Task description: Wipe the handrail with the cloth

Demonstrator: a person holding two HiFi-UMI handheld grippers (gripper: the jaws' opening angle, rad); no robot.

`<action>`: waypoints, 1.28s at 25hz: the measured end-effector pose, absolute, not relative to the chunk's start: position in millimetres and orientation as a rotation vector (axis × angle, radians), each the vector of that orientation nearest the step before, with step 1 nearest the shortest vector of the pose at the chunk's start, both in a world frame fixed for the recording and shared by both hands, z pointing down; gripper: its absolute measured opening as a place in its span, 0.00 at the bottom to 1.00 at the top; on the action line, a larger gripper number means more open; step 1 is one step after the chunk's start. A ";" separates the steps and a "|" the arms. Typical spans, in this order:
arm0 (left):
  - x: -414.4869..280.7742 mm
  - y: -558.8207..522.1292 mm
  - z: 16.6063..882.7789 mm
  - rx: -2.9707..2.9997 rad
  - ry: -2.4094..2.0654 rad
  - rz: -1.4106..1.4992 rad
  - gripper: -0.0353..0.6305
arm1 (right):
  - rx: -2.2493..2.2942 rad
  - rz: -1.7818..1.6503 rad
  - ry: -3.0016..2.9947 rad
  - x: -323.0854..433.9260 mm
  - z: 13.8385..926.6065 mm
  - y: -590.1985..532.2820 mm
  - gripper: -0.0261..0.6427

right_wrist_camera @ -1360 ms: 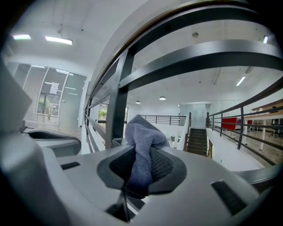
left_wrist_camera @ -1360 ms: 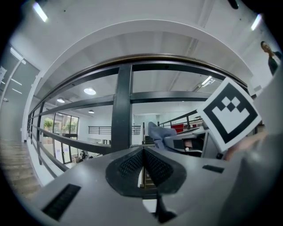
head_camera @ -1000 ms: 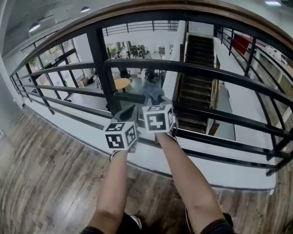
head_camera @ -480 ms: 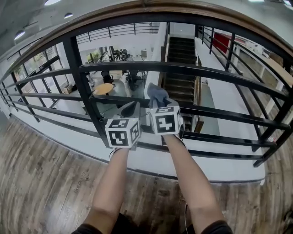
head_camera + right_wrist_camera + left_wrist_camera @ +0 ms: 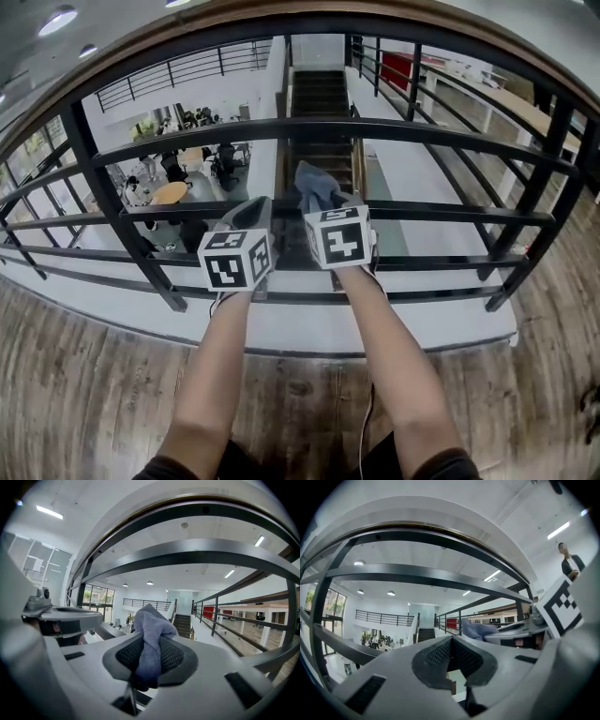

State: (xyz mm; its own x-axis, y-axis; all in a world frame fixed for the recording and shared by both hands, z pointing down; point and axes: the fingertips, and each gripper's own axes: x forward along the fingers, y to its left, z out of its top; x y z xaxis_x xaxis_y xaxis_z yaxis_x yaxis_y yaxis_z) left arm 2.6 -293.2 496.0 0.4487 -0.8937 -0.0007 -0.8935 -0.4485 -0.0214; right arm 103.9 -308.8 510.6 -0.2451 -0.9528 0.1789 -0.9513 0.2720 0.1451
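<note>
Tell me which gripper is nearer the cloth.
Right. The right gripper is shut on the cloth, which sticks out past its jaws. The left gripper sits beside it on the left, empty, not touching the cloth.

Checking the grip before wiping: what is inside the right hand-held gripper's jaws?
A bunched blue-grey cloth, clamped in the right hand-held gripper, its free end poking out. How deep it reaches is covered by the jaws.

Wood plank floor [image 5: 84, 394] lay near; far below stood a dark staircase [image 5: 319, 98] and a round table [image 5: 172, 192]; ceiling lights [image 5: 58, 19] glowed left.
</note>
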 end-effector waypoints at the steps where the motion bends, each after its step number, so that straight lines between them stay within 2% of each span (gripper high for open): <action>1: 17.2 -291.5 493.3 -2.663 1.623 -0.018 0.06 | 1.779 -0.012 -2.301 119.3 508.8 -306.6 0.16; 19: 243.8 -252.4 483.6 -2.817 1.338 0.005 0.06 | 2.054 0.025 -2.060 398.5 505.8 -265.8 0.16; 32: 406.1 -218.2 491.3 -2.956 1.085 -0.007 0.06 | 2.176 0.035 -1.869 565.4 506.7 -239.6 0.16</action>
